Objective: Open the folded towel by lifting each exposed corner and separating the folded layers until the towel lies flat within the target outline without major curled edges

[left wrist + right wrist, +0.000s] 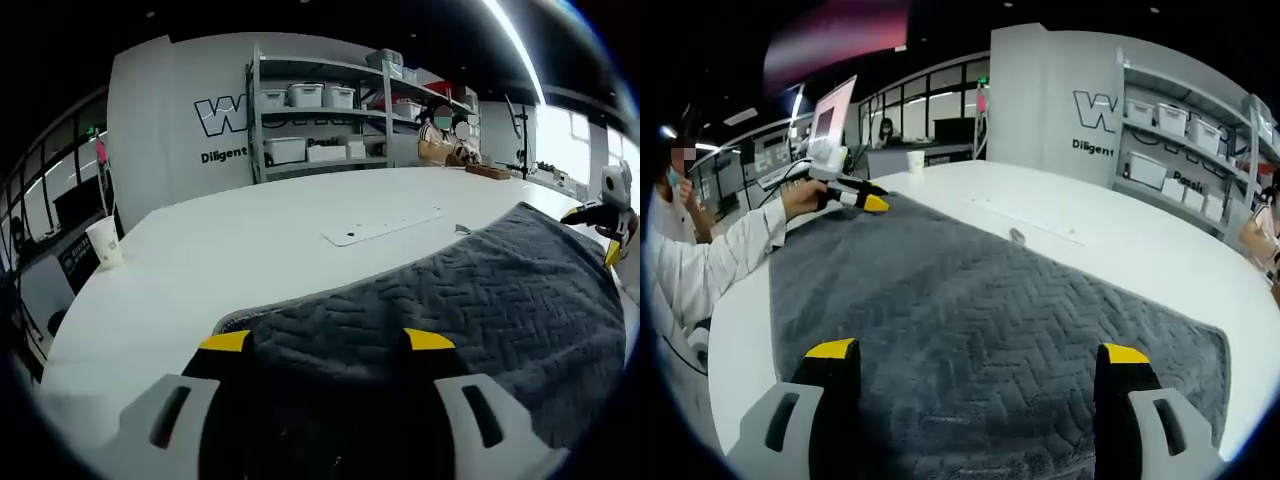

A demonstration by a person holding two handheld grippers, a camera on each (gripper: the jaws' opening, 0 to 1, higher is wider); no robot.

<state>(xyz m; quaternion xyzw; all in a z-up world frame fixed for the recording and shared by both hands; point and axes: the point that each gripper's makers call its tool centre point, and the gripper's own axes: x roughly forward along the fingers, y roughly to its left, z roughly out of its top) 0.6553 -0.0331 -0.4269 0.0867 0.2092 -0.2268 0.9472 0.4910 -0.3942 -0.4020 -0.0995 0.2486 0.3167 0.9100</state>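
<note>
Left gripper view: one grey herringbone towel [470, 300] spread over the white bench [230, 250], its bound edge running just ahead of the left tool [328, 340]. Left tool's jaws stand wide, tips over the towel's near edge, nothing between them as far as I can see. Right gripper view: same towel [970, 310] fills the near part of the bench [1120, 230]; right tool [980, 352] is also wide, jaws straddling the towel's near side, not clamped on it. From here the left tool [862, 197] sits at the towel's far corner, held by a hand [800, 197]; from the left gripper view the right tool [610, 225] shows at the towel's far right edge. The two tools look to be at opposite ends of the towel. Handling guess: soft, thick, limp, fairly light; it'll drape and fold back on itself, plush weave should not slip in the jaws. Best hold is a corner or the stitched hem, pinch through the top layer only, lift and pull outward. Can't tell whether a fold layer remains; surface reads mostly flat. Can't see a target outline for sure. Counts: one towel, two tools, one paper cup [105, 243] well off the towel's far left, one flat white strip [380, 229] on the bench beyond the towel.
</note>
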